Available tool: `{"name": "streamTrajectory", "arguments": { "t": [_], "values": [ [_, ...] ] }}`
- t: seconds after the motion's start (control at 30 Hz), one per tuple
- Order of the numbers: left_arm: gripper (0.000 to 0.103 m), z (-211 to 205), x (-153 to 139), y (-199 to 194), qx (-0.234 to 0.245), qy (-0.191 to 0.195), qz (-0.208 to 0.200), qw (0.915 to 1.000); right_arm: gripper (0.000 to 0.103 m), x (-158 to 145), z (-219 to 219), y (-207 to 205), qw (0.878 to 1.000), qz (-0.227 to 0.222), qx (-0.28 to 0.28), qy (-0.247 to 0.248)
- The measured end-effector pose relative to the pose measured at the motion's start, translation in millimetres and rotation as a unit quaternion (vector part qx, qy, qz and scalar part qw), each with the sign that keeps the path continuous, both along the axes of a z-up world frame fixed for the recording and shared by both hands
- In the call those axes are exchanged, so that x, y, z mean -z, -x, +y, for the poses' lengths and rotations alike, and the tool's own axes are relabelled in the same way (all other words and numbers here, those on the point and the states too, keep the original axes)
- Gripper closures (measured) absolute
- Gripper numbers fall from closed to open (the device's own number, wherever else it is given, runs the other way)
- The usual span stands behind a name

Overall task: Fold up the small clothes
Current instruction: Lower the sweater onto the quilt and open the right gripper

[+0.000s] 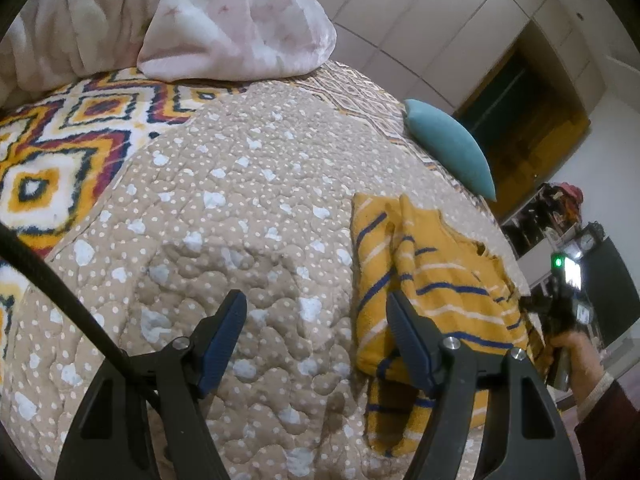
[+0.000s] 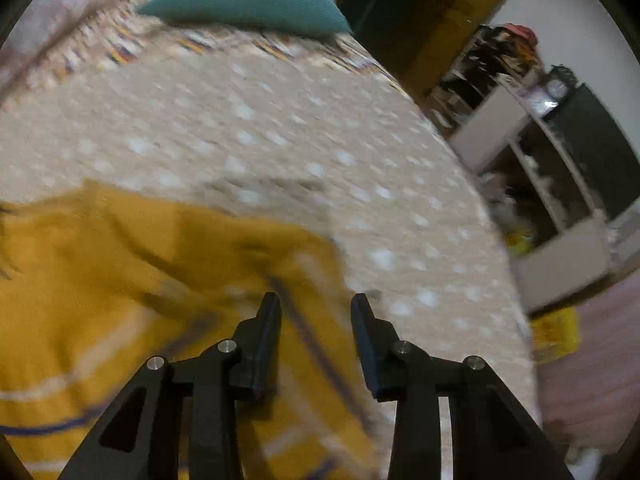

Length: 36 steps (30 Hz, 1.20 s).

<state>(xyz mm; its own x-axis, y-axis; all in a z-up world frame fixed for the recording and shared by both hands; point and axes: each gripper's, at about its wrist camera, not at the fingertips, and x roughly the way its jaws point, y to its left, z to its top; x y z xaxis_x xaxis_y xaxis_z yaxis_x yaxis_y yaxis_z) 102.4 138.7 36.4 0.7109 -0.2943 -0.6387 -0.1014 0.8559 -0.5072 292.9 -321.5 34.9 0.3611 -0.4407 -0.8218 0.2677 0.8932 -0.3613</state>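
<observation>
A small yellow garment (image 1: 432,292) with blue and white stripes lies crumpled on the beige dotted quilt (image 1: 248,208), to the right in the left wrist view. My left gripper (image 1: 316,308) is open and empty above the quilt, its right finger over the garment's left edge. The right gripper device (image 1: 568,308) shows at the garment's far right edge, held by a hand. In the blurred right wrist view the garment (image 2: 120,280) fills the lower left. My right gripper (image 2: 316,308) is open, its fingers straddling the garment's right edge, holding nothing.
A teal cushion (image 1: 452,144) lies at the bed's far right edge, also in the right wrist view (image 2: 248,0). A floral pillow (image 1: 236,20) and patterned blanket (image 1: 60,148) sit at the back left. Shelves (image 2: 540,140) and floor lie past the bed's right edge.
</observation>
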Motion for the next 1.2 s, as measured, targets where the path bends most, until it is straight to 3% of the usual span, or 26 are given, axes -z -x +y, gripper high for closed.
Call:
{"name": "streamTrajectory", "arguments": {
  "t": [0.13, 0.2, 0.27, 0.37, 0.43, 0.57, 0.6, 0.63, 0.67, 0.77, 0.87, 1.0, 1.1, 1.2],
  "values": [
    [0.032, 3, -1, 1, 0.001, 0.008, 0.001, 1.0000, 0.059, -18, -27, 33, 0.998, -0.039, -0.004, -0.053],
    [0.032, 3, -1, 3, -0.001, 0.010, 0.002, 0.9999, 0.057, -31, -34, 55, 0.992, -0.067, -0.016, -0.103],
    [0.032, 1, -2, 4, -0.004, 0.003, 0.005, 1.0000, 0.043, -41, -44, 80, 0.980, -0.096, -0.022, -0.171],
    [0.032, -8, -4, 9, -0.009, -0.023, 0.009, 0.9996, 0.041, -41, -56, 107, 0.956, -0.118, -0.021, -0.267],
    [0.032, -14, -4, 9, -0.003, -0.026, 0.018, 0.9995, 0.041, -34, -54, 122, 0.949, -0.116, -0.027, -0.291],
    [0.032, -26, -1, 16, 0.013, -0.007, 0.047, 0.9988, 0.041, -8, -48, 138, 0.954, -0.093, -0.052, -0.281],
    [0.032, -29, -2, 19, 0.016, -0.014, 0.052, 0.9984, 0.042, -2, -47, 143, 0.953, -0.087, -0.063, -0.282],
    [0.032, -32, -3, 23, 0.018, -0.023, 0.058, 0.9979, 0.053, 3, -44, 148, 0.953, -0.082, -0.078, -0.280],
    [0.032, -34, -6, 27, 0.020, -0.029, 0.063, 0.9974, 0.071, 6, -40, 153, 0.954, -0.077, -0.096, -0.273],
    [0.032, -33, -18, 36, 0.016, -0.034, 0.074, 0.9965, 0.091, 4, -51, 166, 0.945, -0.083, -0.100, -0.300],
    [0.032, -33, -35, 46, 0.015, -0.045, 0.069, 0.9965, 0.095, -3, -70, 196, 0.932, -0.100, -0.097, -0.334],
    [0.032, -46, -44, 44, 0.021, -0.086, 0.081, 0.9928, 0.095, 15, -87, 227, 0.922, -0.093, -0.082, -0.368],
    [0.032, -66, -50, 38, 0.040, -0.087, 0.082, 0.9920, 0.093, 24, -99, 237, 0.901, -0.121, -0.066, -0.411],
    [0.032, -95, -55, 30, 0.068, -0.114, 0.077, 0.9882, 0.083, 24, -109, 241, 0.882, -0.141, -0.050, -0.446]
  ]
}}
